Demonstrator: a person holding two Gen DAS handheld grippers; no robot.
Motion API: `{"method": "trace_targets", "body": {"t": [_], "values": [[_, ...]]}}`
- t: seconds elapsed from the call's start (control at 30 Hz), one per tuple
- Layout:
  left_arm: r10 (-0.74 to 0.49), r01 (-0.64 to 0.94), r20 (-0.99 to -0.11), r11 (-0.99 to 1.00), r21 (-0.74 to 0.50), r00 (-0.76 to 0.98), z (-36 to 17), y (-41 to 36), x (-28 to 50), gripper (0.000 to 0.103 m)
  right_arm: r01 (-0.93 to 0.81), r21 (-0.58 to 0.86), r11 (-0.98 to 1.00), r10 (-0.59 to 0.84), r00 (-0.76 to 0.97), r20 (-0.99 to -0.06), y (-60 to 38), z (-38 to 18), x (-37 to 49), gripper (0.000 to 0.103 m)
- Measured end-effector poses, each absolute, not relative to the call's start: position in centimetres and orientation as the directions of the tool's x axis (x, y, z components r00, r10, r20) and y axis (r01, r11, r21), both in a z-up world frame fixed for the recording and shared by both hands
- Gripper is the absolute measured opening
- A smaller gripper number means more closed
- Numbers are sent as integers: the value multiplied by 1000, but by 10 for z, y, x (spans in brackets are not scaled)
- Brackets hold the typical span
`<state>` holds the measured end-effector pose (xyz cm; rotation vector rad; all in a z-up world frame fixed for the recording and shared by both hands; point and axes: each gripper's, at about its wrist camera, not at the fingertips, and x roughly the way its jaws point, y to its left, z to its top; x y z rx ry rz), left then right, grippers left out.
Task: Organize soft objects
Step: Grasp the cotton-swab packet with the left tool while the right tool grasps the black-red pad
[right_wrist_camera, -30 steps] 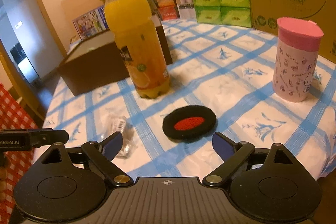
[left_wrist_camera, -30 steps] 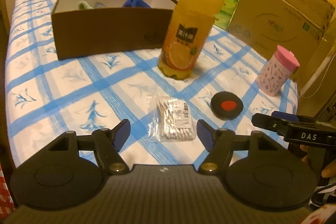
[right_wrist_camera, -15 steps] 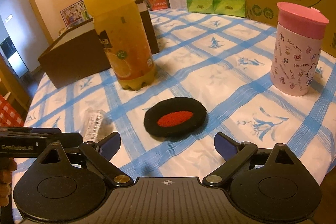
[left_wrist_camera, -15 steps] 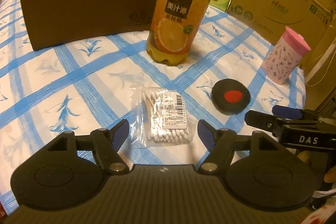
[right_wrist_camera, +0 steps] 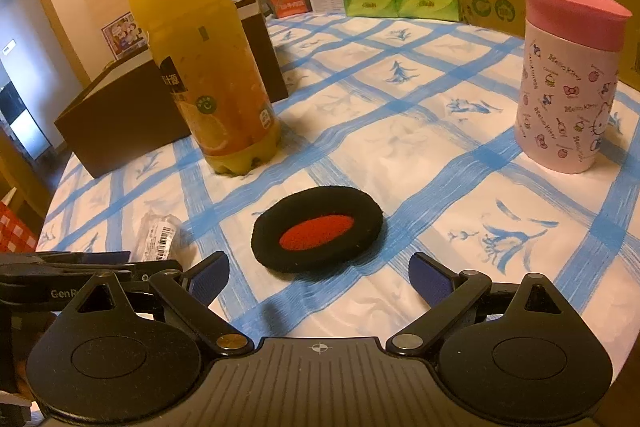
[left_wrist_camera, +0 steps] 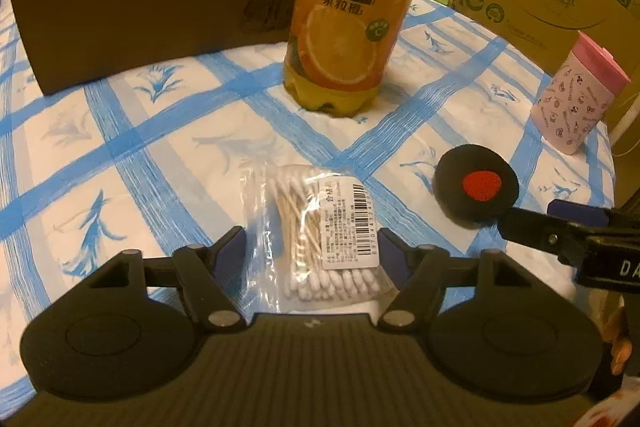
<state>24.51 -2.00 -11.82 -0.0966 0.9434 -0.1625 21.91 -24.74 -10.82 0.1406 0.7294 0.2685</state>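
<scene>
**Caller:** Between the blue pads of the left gripper [left_wrist_camera: 312,247], a clear plastic packet of cotton swabs [left_wrist_camera: 316,235] is being closed upon; no firm pinch can be made out yet.

**Analyst:** And just ahead of the right gripper [right_wrist_camera: 319,273], spread wide and empty, a round black pad with a red centre [right_wrist_camera: 317,228] is left lying on the blue-checked tablecloth [right_wrist_camera: 420,131].

**Caller:** So little is judged done: both soft pieces are still out, with the dark brown open box [left_wrist_camera: 152,7] well beyond the left claw.
</scene>
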Motion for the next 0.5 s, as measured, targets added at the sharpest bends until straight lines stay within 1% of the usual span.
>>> {"method": "trace_targets", "body": {"t": [0.03,0.07,0.13,0.23,0.37,0.5], "values": [[-177,102,-793,984,-144,583,-119,-21,245,46,-195,217,957,290,716,-635,-247,-108,220,96],[-176,109,-788,984,-138,590,-118,-22,244,42,-198,213,957,290,718,-633,-246,-109,221,96],[-183,128,-779,983,-133,600,-118,-23,244,39,-203,203,958,287,720,-632,-244,-110,224,98],[-184,141,-769,982,-122,612,-115,-22,244,38,-211,181,960,278,725,-630,-241,-112,229,101],[-124,118,-755,991,-61,645,-111,-16,248,38,-225,155,962,272,730,-627,-234,-115,240,102],[-118,94,-763,993,-75,635,-112,-5,255,38,-242,97,965,247,730,-638,-224,-124,253,102]]}}
